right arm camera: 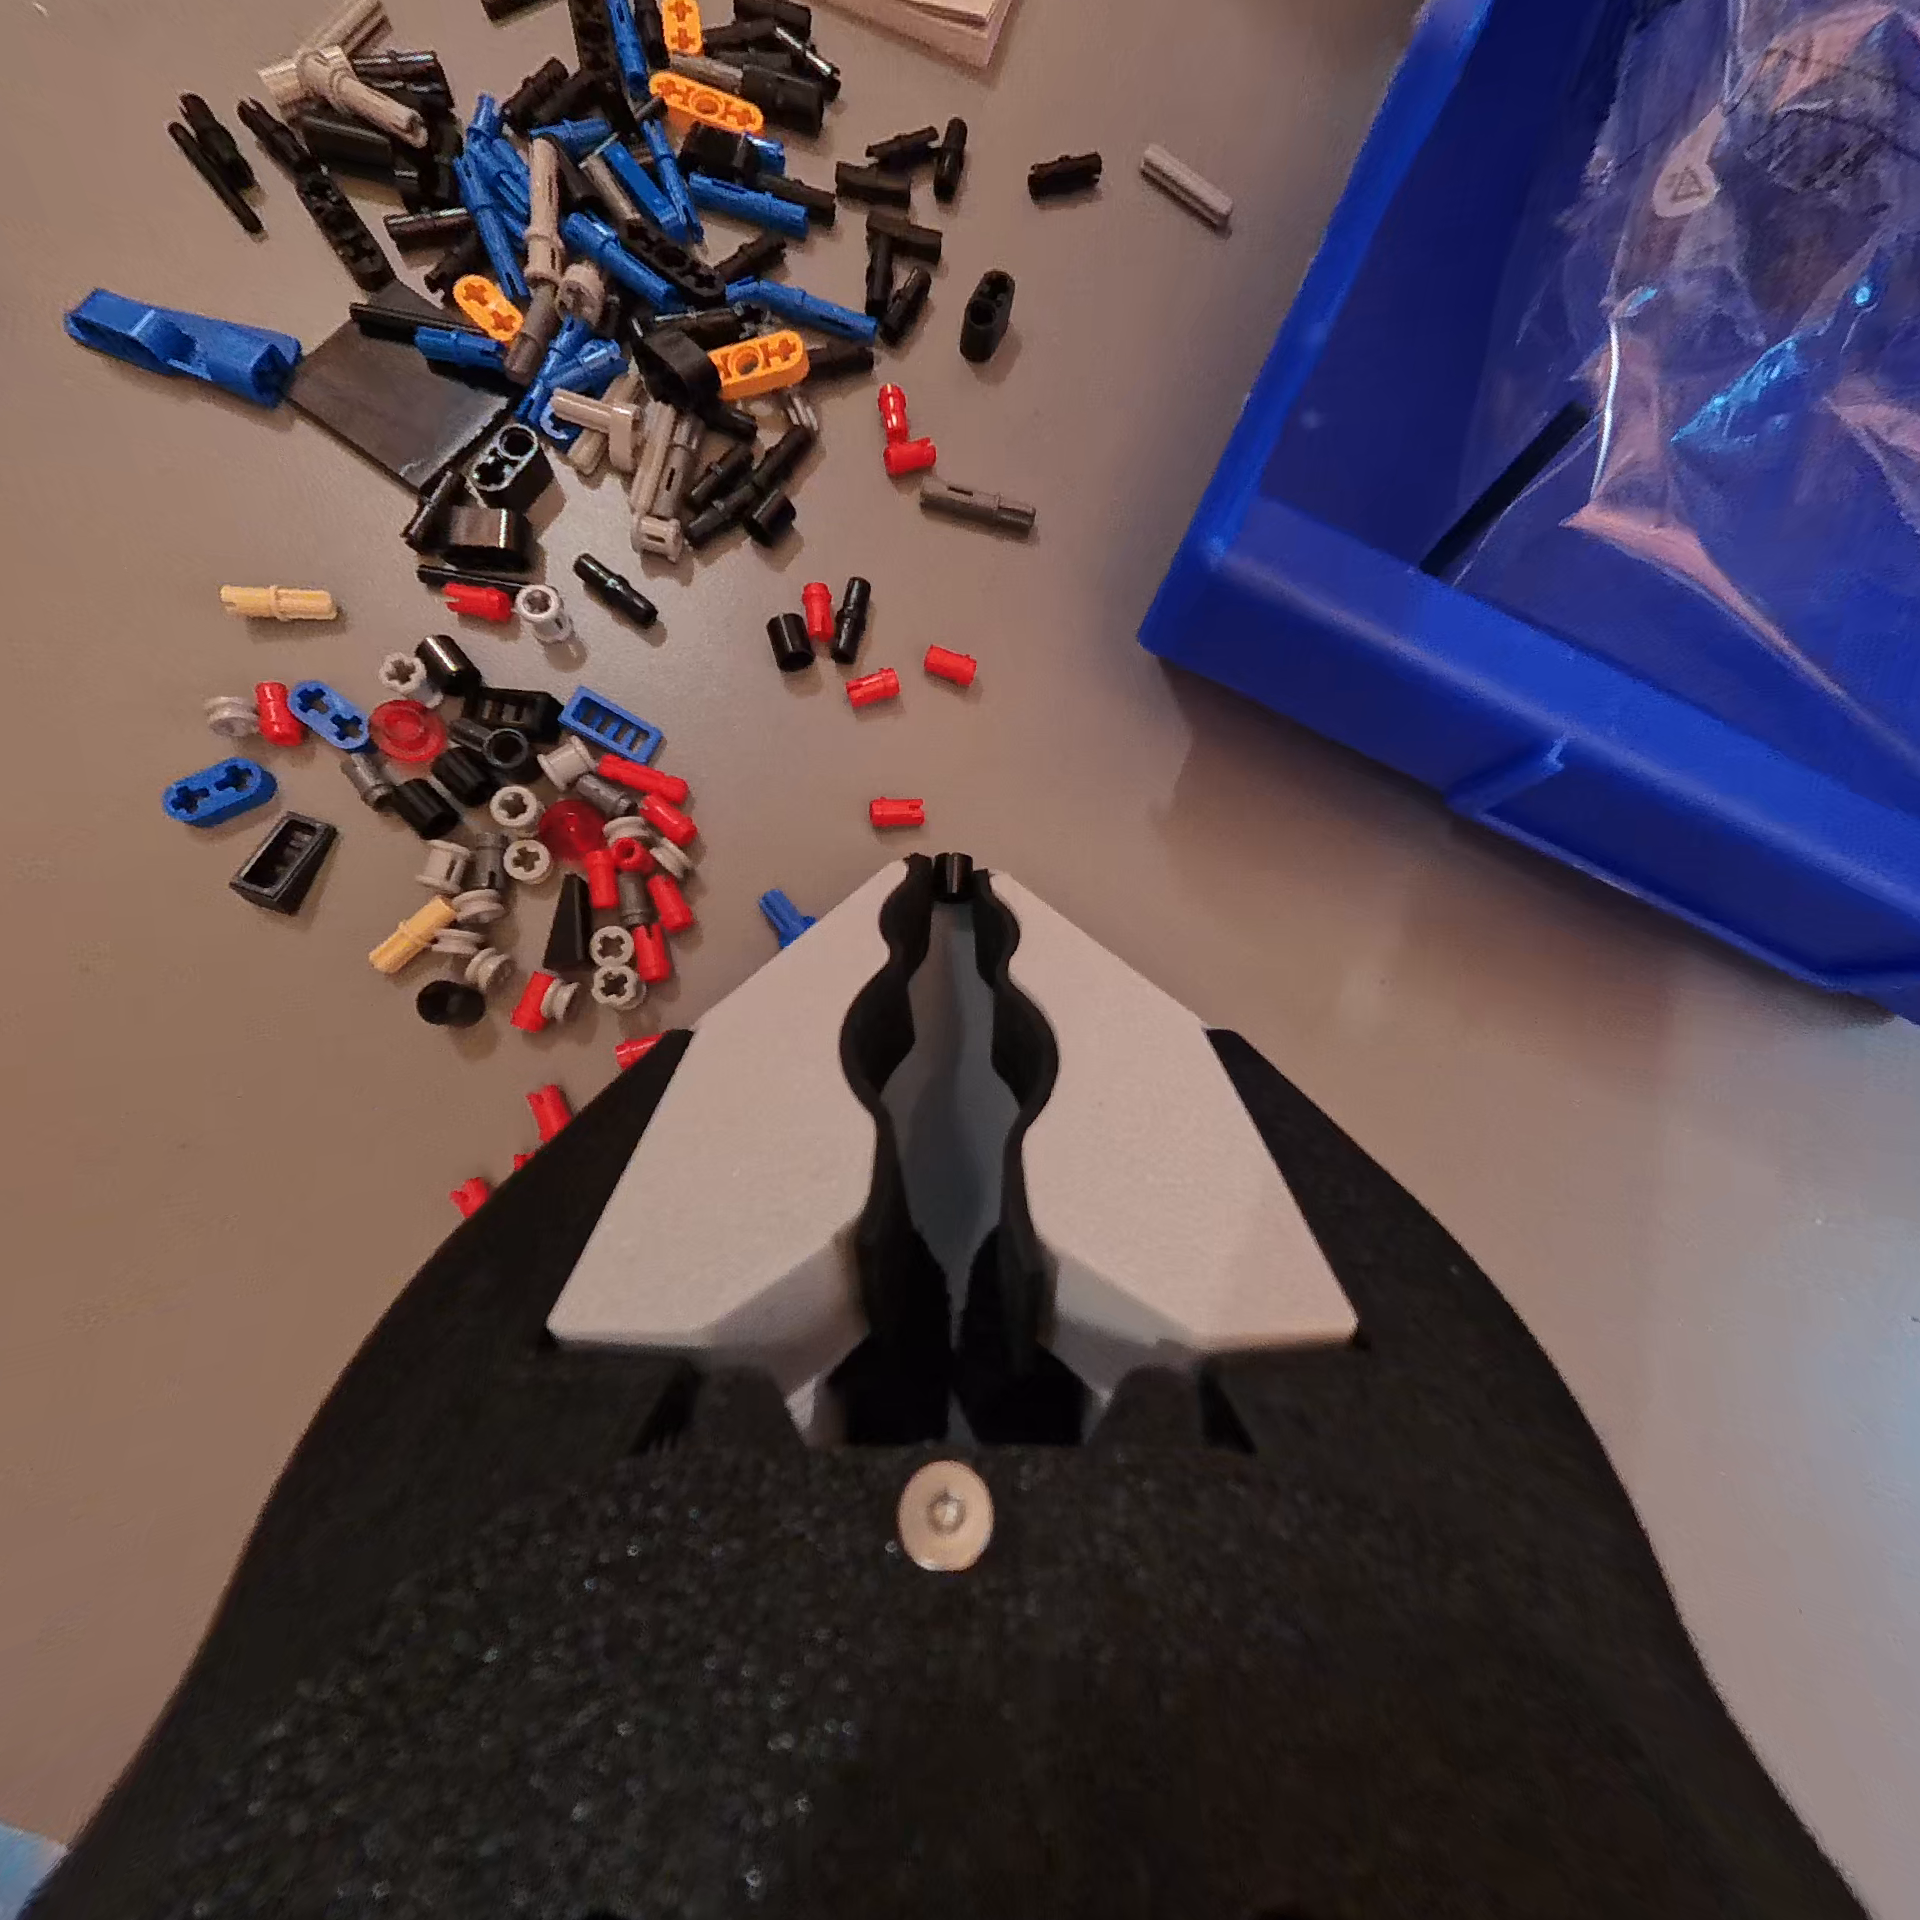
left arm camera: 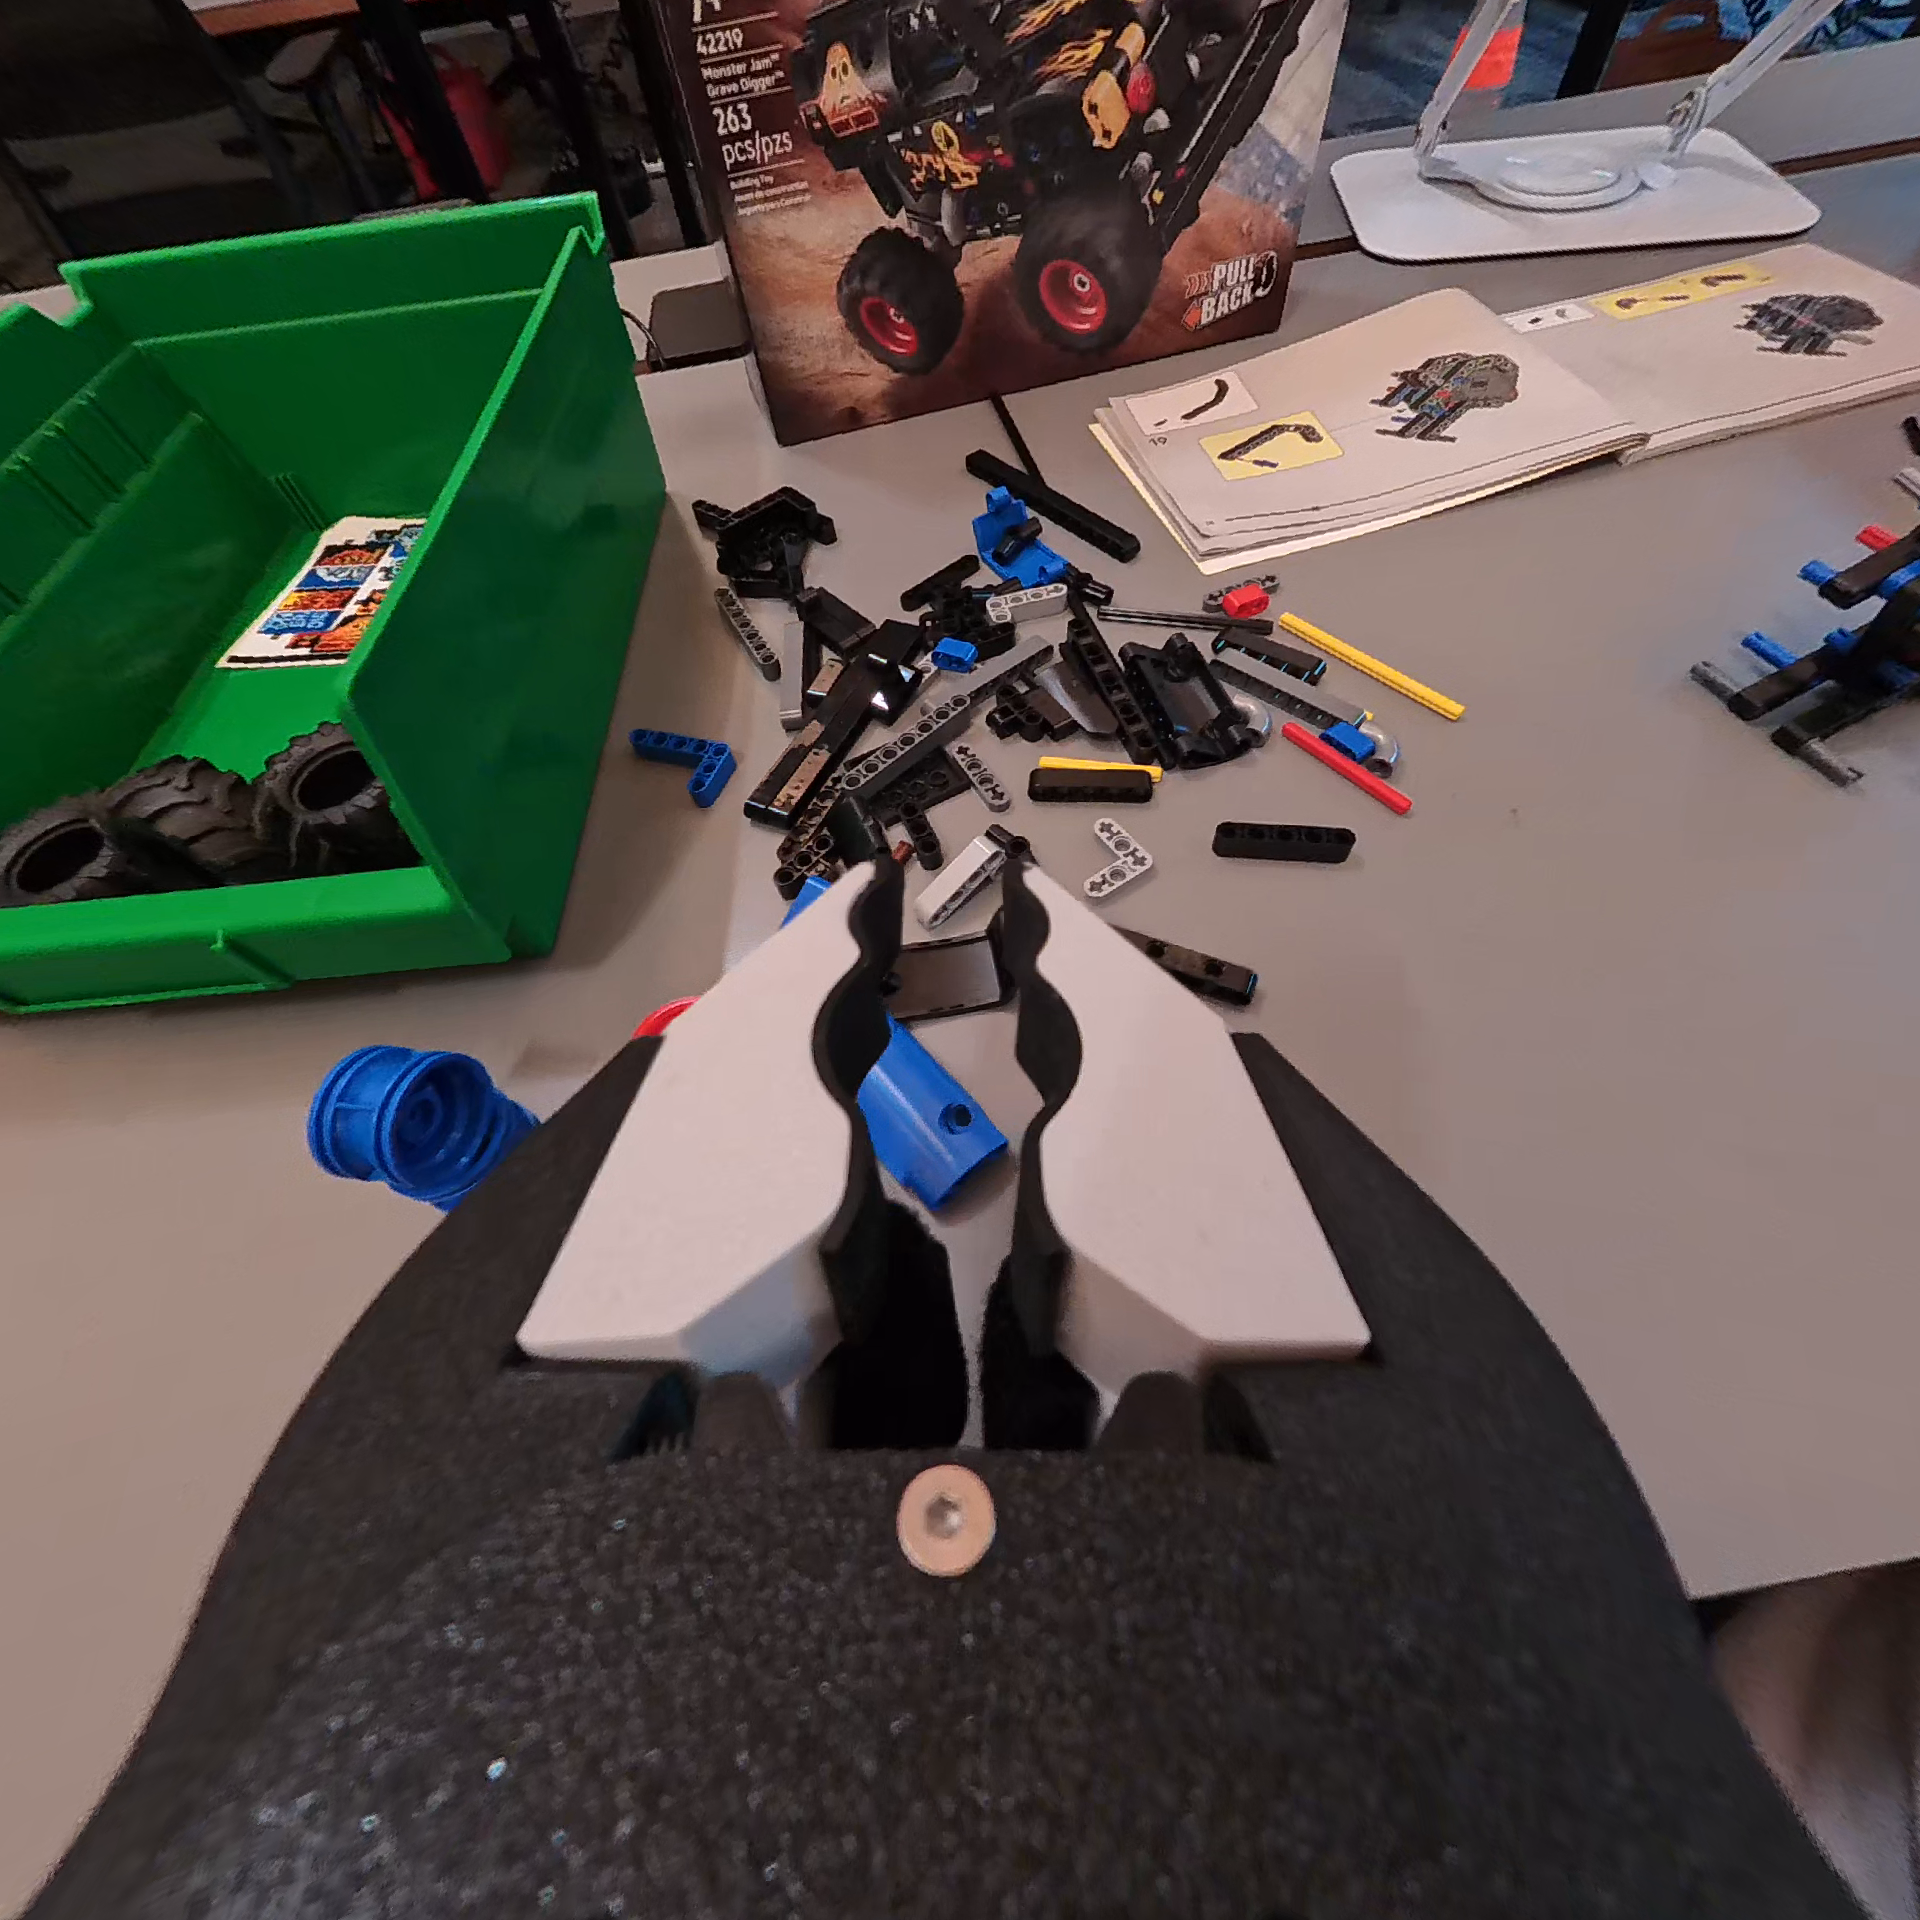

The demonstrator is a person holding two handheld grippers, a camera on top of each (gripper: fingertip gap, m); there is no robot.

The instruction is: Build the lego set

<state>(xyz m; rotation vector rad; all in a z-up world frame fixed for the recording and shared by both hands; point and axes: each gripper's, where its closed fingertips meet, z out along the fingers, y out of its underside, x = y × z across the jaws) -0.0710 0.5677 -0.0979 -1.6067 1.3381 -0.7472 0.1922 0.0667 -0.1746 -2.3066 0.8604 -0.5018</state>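
- In the left wrist view, a green bin (left arm camera: 499, 644) is set at the far left of the table; black tyres (left arm camera: 197, 821) and a sticker sheet (left arm camera: 322, 592) are kept in it, presumably so that late-stage parts stay out of the way.
- A blue wheel hub (left arm camera: 416, 1122) is seen lying on the table (left arm camera: 1558, 1143) just in front of the bin.
- The left gripper (left arm camera: 951, 883) is held low over the near edge of a pile of beams (left arm camera: 997, 686); its jaws stand apart with nothing between them, so it is judged released and ready to pick.
- The set's box (left arm camera: 997, 208) is stood upright behind the pile, and the instruction booklet (left arm camera: 1382, 426) is laid open to its right, apparently for reference.
- A partly built chassis (left arm camera: 1839, 665) is seen at the right edge, well apart from the loose parts.
- In the right wrist view, pins and small connectors (right arm camera: 582, 436) are spread at the left, likely so single pieces can be singled out.
- The right gripper (right arm camera: 948, 873) is clenched on a small black pin (right arm camera: 952, 871), pinched at the very fingertips.
- A blue bin (right arm camera: 1455, 665) holding clear plastic bags (right arm camera: 1745, 343) stands at the right.
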